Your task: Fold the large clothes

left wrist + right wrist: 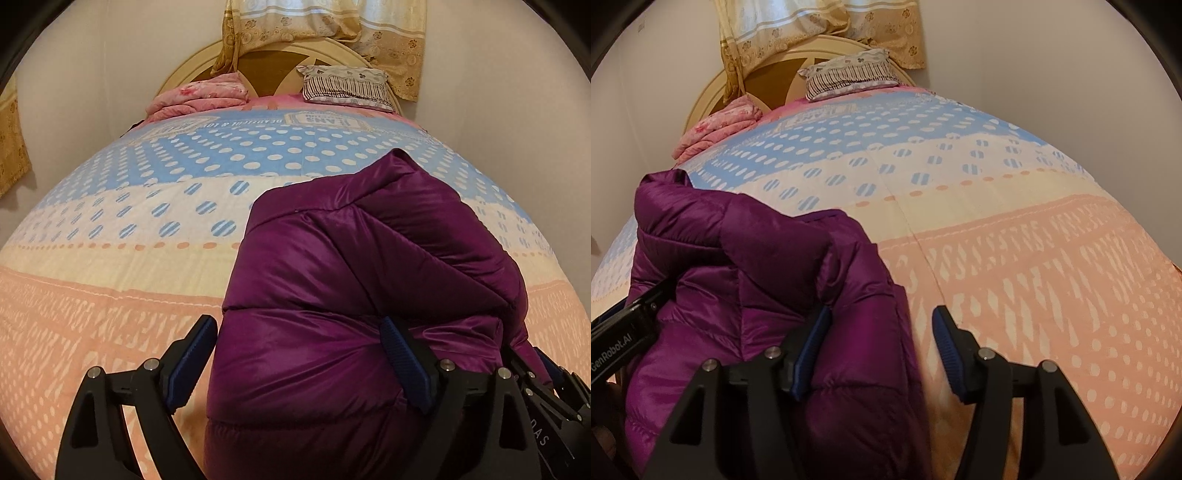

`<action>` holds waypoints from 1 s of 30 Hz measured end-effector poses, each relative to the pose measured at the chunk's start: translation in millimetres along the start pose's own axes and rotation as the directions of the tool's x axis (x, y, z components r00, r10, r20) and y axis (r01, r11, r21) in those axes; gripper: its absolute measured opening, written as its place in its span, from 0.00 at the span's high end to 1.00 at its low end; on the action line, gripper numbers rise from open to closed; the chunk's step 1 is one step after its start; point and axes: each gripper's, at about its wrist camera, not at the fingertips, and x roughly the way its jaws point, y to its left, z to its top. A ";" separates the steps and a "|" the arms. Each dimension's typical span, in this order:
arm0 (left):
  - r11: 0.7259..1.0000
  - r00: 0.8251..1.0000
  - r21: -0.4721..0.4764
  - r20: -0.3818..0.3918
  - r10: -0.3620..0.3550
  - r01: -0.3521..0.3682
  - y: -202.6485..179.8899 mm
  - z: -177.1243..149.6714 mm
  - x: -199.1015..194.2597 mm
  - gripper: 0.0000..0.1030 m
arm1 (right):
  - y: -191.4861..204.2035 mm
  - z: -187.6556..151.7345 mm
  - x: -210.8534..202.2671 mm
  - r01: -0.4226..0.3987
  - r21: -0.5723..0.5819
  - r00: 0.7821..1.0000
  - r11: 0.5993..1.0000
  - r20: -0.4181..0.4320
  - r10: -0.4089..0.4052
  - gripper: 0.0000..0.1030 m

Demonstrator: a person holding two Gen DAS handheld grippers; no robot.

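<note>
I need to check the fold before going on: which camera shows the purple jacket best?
The left wrist view: the purple jacket fills the centre, its quilted folded top in full sight between the open left gripper. The right wrist view shows it only at the left edge, partly blurred, beside the open right gripper.

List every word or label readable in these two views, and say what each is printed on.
"GenRobot.AI": on the left claw's black body, seen from the right wrist.
"JEANS" (partly cut, upside down): on the bed cover.
"BEAUTIFUL & LOV...": same cover, blurred, uncertain.
"...DAS": on the right claw's body, partial.
</note>
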 end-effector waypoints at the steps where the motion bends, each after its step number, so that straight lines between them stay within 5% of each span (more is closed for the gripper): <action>1: 1.000 1.000 -0.006 -0.003 -0.004 0.004 1.5 1.1 -3.5 0.12 | -0.9 1.3 -3.7 0.003 -0.003 1.000 1.000 -0.005 -0.003 0.42; 5: 0.999 0.999 -0.042 0.033 -0.007 0.008 12.1 15.0 -26.5 0.12 | -7.2 18.4 -28.0 0.029 0.027 1.000 0.999 -0.003 -0.029 0.40; 9: 0.994 0.995 -0.091 0.072 0.066 -0.060 18.8 41.6 -37.7 0.12 | 11.5 45.6 -51.4 0.059 0.021 0.997 0.998 0.043 -0.060 0.40; 15: 0.991 0.992 -0.047 -0.017 0.122 -0.123 8.1 29.9 7.7 0.12 | 28.0 40.8 -3.7 0.069 0.034 0.997 0.997 -0.028 -0.068 0.40; 20: 0.990 0.995 -0.097 -0.010 0.102 -0.103 11.9 19.8 15.6 0.06 | 18.9 24.3 11.7 0.036 0.051 0.999 0.998 0.013 -0.037 0.38; 30: 0.987 0.996 -0.132 -0.042 0.082 -0.087 14.2 11.9 30.6 0.02 | 17.7 20.8 27.2 0.020 0.061 0.999 0.998 -0.034 -0.018 0.33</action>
